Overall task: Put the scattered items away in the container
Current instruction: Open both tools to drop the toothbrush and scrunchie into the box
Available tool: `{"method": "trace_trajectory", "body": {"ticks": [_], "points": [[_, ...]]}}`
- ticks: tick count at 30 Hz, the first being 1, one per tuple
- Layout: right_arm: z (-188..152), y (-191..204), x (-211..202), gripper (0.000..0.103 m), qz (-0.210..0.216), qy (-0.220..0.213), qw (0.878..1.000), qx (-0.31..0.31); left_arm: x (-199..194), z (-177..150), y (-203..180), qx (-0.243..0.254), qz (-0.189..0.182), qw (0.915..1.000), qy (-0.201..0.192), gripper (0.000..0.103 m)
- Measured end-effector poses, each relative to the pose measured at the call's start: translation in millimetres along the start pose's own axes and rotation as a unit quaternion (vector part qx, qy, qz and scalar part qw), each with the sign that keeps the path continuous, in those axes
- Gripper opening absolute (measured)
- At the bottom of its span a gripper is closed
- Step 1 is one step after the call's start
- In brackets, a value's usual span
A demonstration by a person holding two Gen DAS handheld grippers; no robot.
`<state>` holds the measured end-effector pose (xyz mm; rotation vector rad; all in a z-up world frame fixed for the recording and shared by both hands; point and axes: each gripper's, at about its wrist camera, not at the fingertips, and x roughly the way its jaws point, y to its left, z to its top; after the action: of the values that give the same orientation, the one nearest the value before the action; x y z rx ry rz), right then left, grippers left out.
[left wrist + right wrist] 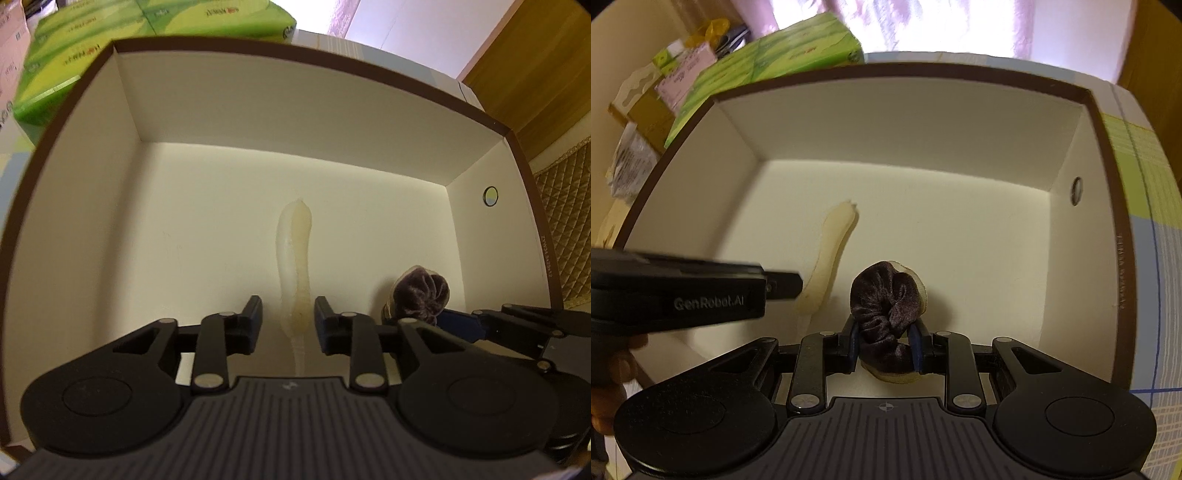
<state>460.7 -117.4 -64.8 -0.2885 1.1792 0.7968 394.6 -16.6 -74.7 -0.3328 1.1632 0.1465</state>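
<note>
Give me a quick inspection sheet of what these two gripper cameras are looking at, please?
Surface: a patterned cloth under the box.
Job's things: a pale translucent strip lies flat on the floor of the brown-rimmed box; a dark velvet scrunchie sits near the front of the box.
Clutter: green packs and small cartons behind the box.
Grippers: left gripper open, pads clear of the strip between them; right gripper has the scrunchie between its pads, and contact cannot be judged.
Cables: nothing seen.
Surroundings: a pink curtain and a wooden panel.
</note>
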Motion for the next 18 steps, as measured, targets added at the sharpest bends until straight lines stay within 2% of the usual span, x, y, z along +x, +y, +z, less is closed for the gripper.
{"method": "trace_trajectory", "body": {"ticks": [1,2,3,6,9,18], "points": [[-1,2,-1,0.081,-0.004,-0.001,1.0,-0.003,-2,0,0,0.001,0.005,1.0,-0.003,0.039],[-2,4,-5,0.097,-0.012,-0.009,1.0,-0.008,-3,0,1,0.0,0.006,1.0,-0.003,0.041],[-2,7,-8,0.097,-0.016,-0.016,1.0,-0.017,-5,-1,2,-0.004,0.006,1.0,-0.003,0.046],[-3,11,-14,0.097,-0.017,-0.012,0.999,-0.031,-8,-3,5,-0.011,0.0,0.9999,-0.001,0.051],[-6,14,-16,0.097,-0.015,-0.007,0.999,-0.035,-14,-5,6,-0.012,0.0,0.9999,-0.005,0.066],[-20,15,-26,0.098,-0.012,-0.017,0.999,-0.044,-28,-18,7,0.0,0.011,0.9997,-0.021,0.083]]}}
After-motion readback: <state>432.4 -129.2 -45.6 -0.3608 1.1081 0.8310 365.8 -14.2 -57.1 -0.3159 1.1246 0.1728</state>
